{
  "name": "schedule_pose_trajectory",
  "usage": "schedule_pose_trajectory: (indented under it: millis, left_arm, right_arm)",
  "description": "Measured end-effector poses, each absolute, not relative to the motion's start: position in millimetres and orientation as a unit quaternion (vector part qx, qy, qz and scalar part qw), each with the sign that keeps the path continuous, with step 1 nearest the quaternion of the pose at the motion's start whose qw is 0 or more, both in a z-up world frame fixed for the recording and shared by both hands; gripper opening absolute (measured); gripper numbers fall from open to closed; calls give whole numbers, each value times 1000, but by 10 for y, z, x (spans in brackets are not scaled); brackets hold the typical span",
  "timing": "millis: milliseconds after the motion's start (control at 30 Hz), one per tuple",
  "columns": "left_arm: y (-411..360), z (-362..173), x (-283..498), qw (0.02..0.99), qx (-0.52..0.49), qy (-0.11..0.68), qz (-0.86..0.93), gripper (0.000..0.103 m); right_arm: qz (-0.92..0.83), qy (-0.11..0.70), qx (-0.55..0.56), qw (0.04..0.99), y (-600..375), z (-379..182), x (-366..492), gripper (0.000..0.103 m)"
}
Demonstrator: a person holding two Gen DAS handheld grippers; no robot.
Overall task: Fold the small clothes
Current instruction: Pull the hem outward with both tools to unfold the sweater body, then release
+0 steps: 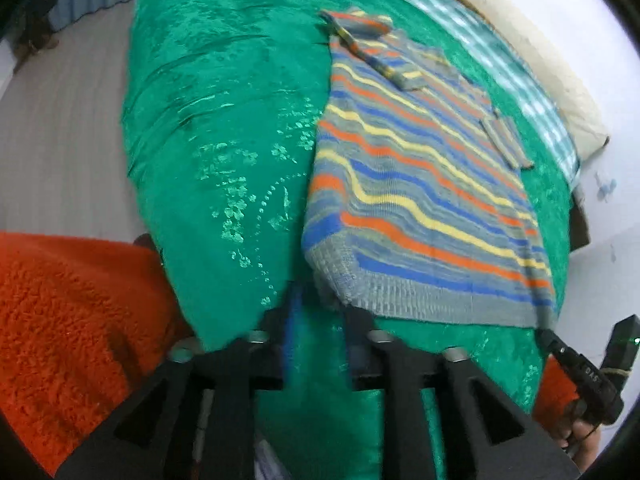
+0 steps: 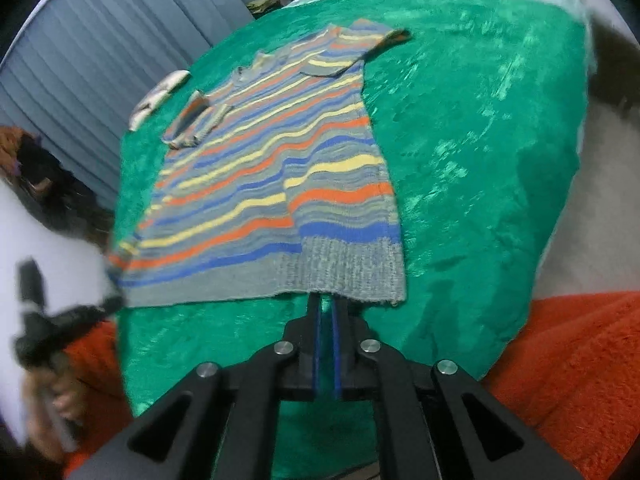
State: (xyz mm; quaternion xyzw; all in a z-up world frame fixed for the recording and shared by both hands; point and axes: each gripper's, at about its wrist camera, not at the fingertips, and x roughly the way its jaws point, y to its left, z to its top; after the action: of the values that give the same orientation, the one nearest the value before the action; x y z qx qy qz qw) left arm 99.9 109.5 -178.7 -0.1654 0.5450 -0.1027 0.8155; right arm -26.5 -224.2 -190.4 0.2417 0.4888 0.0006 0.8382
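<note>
A small striped knit sweater (image 1: 416,184), grey with orange, yellow and blue bands, lies flat on a green bedspread (image 1: 224,128); it also shows in the right wrist view (image 2: 276,176). Both sleeves are folded in over the body, and one side is folded over lengthwise. My left gripper (image 1: 320,304) is open, its fingers just short of the grey ribbed hem corner. My right gripper (image 2: 326,304) has its jaws almost together at the hem's edge; whether it pinches the hem I cannot tell. Each gripper shows in the other's view, the right (image 1: 548,330) and the left (image 2: 116,300), at opposite hem corners.
An orange fuzzy blanket (image 1: 72,320) lies at the near end of the bed, also in the right wrist view (image 2: 580,360). A checked teal cloth (image 1: 500,64) and a cream pillow (image 1: 540,64) sit at the far end. A small pale folded item (image 2: 160,94) lies beyond the sweater.
</note>
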Motion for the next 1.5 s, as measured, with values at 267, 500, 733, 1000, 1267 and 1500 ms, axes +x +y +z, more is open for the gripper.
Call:
schedule_pose_trajectory:
  millis: [267, 500, 733, 1000, 1267, 1500]
  left_arm:
    - [1032, -1791, 1221, 807, -201, 536, -146, 13]
    - [1107, -1784, 1190, 808, -188, 542, -133, 3]
    - [1065, -1880, 1228, 807, -168, 550, -130, 4]
    - [1193, -1716, 1204, 809, -167, 549, -124, 0]
    - [1311, -1649, 1141, 796, -143, 577, -117, 0]
    - [1162, -1912, 1145, 786, -71, 609, -74, 0]
  right_arm:
    - [46, 433, 393, 810, -2598, -1985, -239, 53]
    - [13, 416, 509, 753, -2862, -2161, -237, 48]
    - [-22, 419, 418, 806, -3011, -1894, -202, 49]
    - [50, 518, 340, 783, -2803, -2094, 177, 5]
    - [16, 531, 315, 786, -2916, -1840, 96, 4]
    - [-15, 562, 271, 781, -2807, -2036, 44, 4]
